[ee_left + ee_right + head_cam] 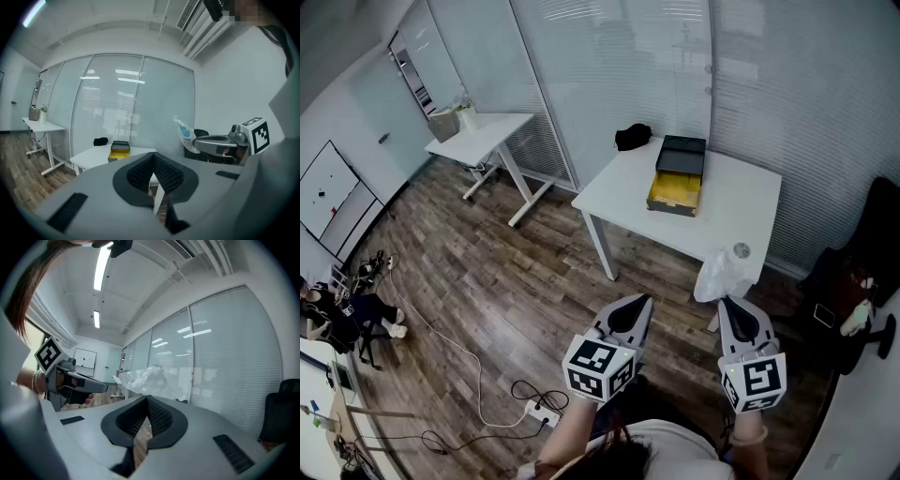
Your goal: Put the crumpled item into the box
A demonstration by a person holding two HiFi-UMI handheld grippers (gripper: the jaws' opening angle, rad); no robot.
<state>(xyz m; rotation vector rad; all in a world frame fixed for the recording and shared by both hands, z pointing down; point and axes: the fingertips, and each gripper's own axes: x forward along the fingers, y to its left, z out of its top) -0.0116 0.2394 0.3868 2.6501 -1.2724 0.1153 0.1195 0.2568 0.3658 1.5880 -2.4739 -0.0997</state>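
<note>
The right gripper (pixel 146 397) has its jaws pressed together at the tips, pinching a fold of the crumpled item (pixel 144 379), a bunched, clear-white plastic bag that billows up beyond the tips. In the head view that gripper (pixel 729 302) is held up in the air in front of the person. The bag (pixel 722 276) shows against the near right corner of the white worktop (pixel 741 202), clear of its surface.

The left gripper (pixel 152 156) has its jaws closed on each other with nothing between them. It is held just beside the right one, at the same height, over the wooden floor (pixel 487 281) and short of the worktop's near edge.

The box (pixel 677 176) lies open towards the far edge of the worktop, well apart from the bag. Its inside is yellow and its dark lid is folded back towards the glass wall. A black bundle (pixel 632 137) sits at the far left corner, near the box. A small round object (pixel 741 250) lies by the near right edge, just beyond the bag.

Further off, a second white table (pixel 487 131) stands against the wall to the left. A power strip (pixel 540 410) with its cable lies on the floor.
</note>
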